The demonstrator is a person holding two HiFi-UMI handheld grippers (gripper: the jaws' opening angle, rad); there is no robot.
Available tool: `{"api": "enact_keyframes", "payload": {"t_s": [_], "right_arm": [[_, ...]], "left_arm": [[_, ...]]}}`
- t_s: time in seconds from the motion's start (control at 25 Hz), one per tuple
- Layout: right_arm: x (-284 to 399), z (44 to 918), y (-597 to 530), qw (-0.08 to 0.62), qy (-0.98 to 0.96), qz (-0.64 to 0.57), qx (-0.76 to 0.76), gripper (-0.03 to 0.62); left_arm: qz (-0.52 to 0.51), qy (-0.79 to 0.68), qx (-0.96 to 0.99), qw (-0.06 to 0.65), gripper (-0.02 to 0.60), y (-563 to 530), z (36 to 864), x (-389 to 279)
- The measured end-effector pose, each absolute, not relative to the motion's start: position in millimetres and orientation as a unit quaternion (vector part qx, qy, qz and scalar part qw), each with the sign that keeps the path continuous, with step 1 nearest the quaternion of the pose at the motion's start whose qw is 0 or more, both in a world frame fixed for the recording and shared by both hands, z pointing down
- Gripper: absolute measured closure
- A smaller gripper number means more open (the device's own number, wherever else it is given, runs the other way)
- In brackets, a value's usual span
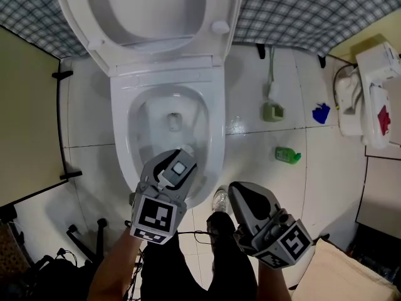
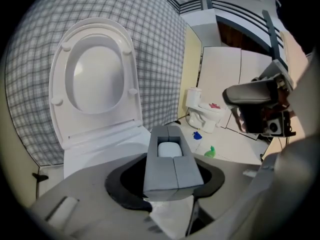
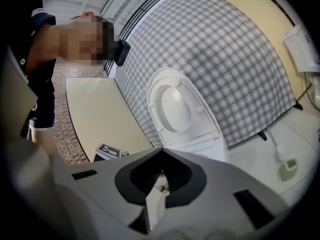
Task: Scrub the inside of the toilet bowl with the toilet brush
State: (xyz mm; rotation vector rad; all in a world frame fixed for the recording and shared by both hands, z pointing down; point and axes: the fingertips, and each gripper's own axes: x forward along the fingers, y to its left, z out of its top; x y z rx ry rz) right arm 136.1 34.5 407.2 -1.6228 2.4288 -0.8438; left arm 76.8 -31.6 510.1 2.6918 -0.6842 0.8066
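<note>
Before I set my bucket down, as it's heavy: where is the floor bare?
Bare tile lies left of the toilet, up to the beige panel, and in the strip between toilet and brush holder. Crowded: further right, with the blue object, green bottle and white fixture; lower left, black stands.

The toilet bowl (image 1: 120,125) is white and oval, standing on the pale tiled floor (image 1: 263,168), its inside wet-looking and bare, with a small dark drain opening near the middle. Its seat and lid (image 1: 156,11) are tipped up against the checked wall (image 1: 313,11) behind. The toilet brush (image 1: 274,93) is well off to the right of it, upright in a greenish holder (image 1: 273,112) on the floor close to the wall, its thin green handle pointing up
</note>
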Motion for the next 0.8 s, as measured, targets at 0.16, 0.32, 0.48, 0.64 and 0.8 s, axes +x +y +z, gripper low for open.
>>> {"api": "enact_keyframes", "payload": {"t_s": [0.16,0.32,0.48,0.64,0.8], "right_arm": [[129,414,33,0.052,0.8,-0.281,-0.527,0.594],[121,416,37,0.049,0.801,-0.286,-0.524,0.594],[116,408,39,0.043,0.806,-0.281,-0.519,0.594],[108,394,42,0.039,0.815,-0.269,-0.511,0.594],[97,385,44,0.036,0.824,-0.259,-0.503,0.594]], "left_arm": [[0.293,-0.253,0.916,0.105,0.373,-55,539,75],[0.306,-0.248,0.915,0.081,0.373,-59,561,76],[0.308,-0.243,0.916,0.081,0.371,-53,558,73],[0.294,-0.207,0.929,0.087,0.371,-22,524,59],[0.294,-0.15,0.938,0.104,0.373,26,488,39]]}}
